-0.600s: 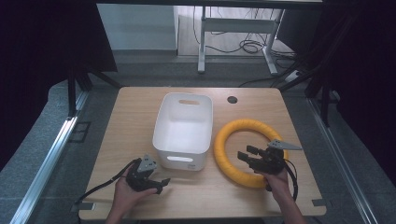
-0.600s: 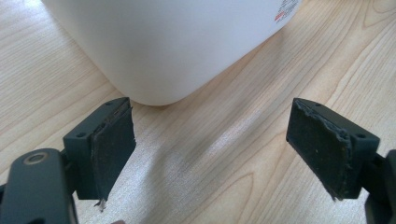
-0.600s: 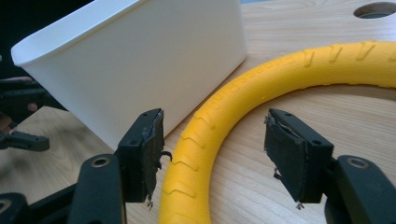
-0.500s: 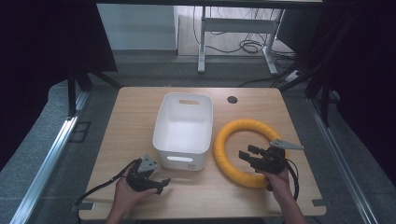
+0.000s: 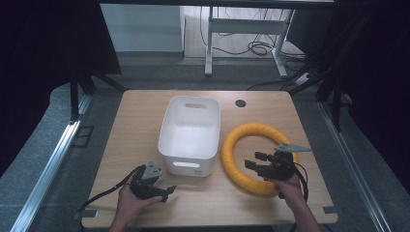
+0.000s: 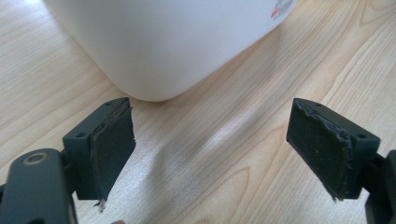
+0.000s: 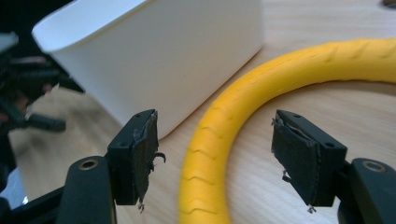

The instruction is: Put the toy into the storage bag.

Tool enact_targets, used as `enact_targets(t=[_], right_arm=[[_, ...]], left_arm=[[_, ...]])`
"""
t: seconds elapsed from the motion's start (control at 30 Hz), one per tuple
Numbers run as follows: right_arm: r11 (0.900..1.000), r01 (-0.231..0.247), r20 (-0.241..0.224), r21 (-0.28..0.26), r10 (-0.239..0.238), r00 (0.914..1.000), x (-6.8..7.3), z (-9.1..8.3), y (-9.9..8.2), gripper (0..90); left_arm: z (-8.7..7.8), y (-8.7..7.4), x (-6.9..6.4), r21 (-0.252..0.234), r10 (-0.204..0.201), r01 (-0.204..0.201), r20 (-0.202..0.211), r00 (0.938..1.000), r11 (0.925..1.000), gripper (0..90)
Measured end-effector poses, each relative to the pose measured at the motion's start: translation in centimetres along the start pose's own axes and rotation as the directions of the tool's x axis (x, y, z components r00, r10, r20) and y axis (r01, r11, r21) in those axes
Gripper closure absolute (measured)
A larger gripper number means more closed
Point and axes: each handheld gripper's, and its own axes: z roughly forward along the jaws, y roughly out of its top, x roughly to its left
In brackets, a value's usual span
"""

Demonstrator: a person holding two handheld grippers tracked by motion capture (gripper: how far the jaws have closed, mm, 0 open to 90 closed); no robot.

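Smooth white plastic bin (image 5: 191, 135), rounded corners, empty, centre frame on wood-grain worktop (image 5: 140, 121). Ribbed yellow ring (image 5: 256, 154) right. Left tool (image 5: 167, 192), right tool (image 5: 252, 161): both agape, gripping nothing.

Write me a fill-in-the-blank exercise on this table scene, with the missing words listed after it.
1. The ring beside the white bin is coloured ____.
2. The right gripper has its jaws ____, one on each side of the ring's tube.
3. The left gripper points at the bin's rounded ____.
4. Inside, the bin is ____.

Missing words: yellow; open; corner; empty
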Motion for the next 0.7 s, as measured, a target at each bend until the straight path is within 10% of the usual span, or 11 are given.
enact_targets(t=[0.43, 0.7], right_arm=[[0.9620, 0.136, 0.012, 0.236, -0.143, 0.9896, 2.2, 2.4, 2.3, 32.3], [0.9127, 0.192, -0.033, 0.361, -0.193, 0.9806, 3.8, 4.1, 3.7, 32.9]], left_arm=[[-0.2, 0.4, 0.8, -0.021, -0.012, 0.012, 0.002, 0.9999, 0.9997, 15.6], [-0.3, 0.4, 0.8, -0.023, -0.016, 0.016, 0.001, 0.9999, 0.9996, 15.6]])
